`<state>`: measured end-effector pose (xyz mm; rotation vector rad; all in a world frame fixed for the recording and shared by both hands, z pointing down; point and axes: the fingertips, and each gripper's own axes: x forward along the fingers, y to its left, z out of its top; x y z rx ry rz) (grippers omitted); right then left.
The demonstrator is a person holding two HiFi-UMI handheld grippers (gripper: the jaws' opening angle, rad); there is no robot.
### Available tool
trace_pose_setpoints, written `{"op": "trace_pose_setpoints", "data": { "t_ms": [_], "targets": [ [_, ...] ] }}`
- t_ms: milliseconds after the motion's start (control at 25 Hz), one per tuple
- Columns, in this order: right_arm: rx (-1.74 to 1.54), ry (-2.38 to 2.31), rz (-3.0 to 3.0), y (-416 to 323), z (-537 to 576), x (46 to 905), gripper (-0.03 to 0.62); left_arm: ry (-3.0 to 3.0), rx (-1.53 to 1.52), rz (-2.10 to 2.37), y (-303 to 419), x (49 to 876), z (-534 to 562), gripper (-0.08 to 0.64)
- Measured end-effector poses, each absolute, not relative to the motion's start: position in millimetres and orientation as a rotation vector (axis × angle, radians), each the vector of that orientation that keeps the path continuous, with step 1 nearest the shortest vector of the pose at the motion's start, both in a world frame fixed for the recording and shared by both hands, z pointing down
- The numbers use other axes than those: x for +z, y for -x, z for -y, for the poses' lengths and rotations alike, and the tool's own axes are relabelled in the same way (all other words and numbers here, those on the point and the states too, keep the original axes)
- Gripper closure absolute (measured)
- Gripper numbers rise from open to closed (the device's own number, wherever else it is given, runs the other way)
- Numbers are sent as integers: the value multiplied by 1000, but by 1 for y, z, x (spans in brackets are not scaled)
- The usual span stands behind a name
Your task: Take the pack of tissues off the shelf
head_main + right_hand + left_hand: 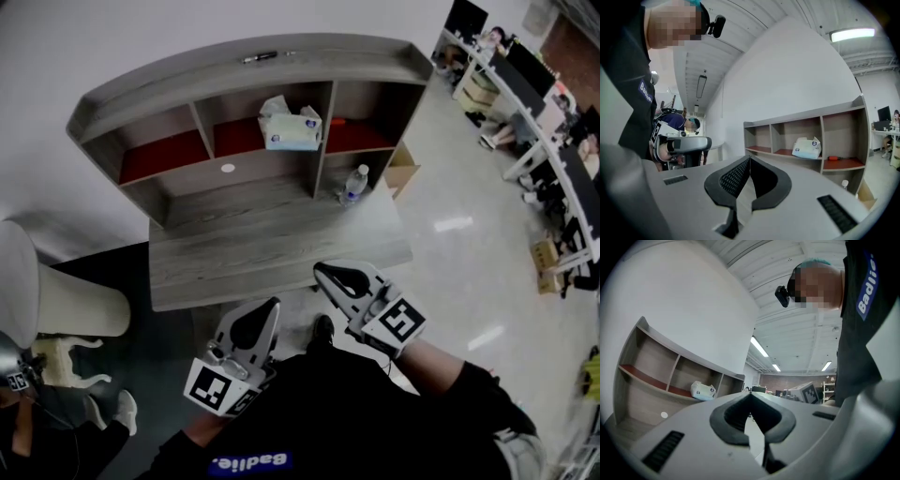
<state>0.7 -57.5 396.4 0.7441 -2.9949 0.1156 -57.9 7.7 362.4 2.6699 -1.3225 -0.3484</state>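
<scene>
A grey shelf (234, 58) stands on the counter (272, 244) against a white wall. Lower centre, the left gripper (262, 315) is closed and empty. The pack of tissues (291, 127) sits upper centre, in the middle compartment. The right gripper (328, 274) is also closed on nothing, so its jaws should be spread before it reaches in.

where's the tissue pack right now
In the head view, the pack of tissues sits in the middle compartment of the shelf, at that compartment's right end, with the water bottle lower down to its right.
</scene>
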Motion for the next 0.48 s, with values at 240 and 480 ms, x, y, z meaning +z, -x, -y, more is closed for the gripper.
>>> {"op": "trace_pose_setpoints", "data": {
  "t_ms": [240, 480],
  "targets": [
    [98, -737, 2961, -19, 120, 406, 562, -2631, -346, 1373, 39, 359, 46, 558],
    [79, -700, 2938, -37, 171, 419, 561, -2591, -340, 1428, 21, 364, 90, 558]
  ]
}}
